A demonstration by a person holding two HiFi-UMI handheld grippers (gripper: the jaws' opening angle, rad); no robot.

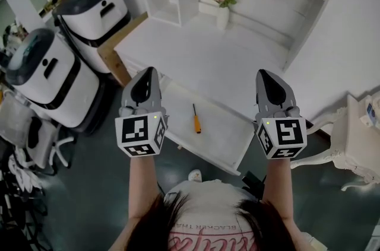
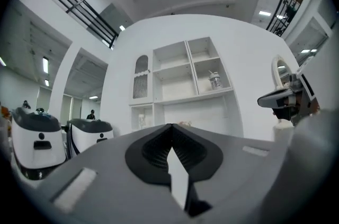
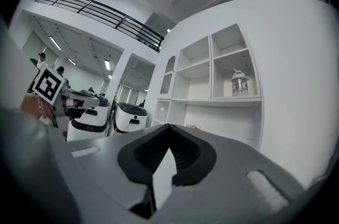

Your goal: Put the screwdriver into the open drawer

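The left gripper point(image 1: 147, 73) and right gripper point(image 1: 265, 74) hang above the open drawer point(image 1: 228, 136), jaws together on nothing; the screwdriver point(image 1: 196, 119) lies below, seemingly inside it, though the steep angle leaves doubt; a careless descent could bump the rim or push the tool about.

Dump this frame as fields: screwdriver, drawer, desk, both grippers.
screwdriver: lies inside the drawer, orange handle toward the person
drawer: open, pulled out from the desk
desk: white, vase of flowers at the back
left gripper: shut, nothing between the jaws
right gripper: shut, nothing between the jaws
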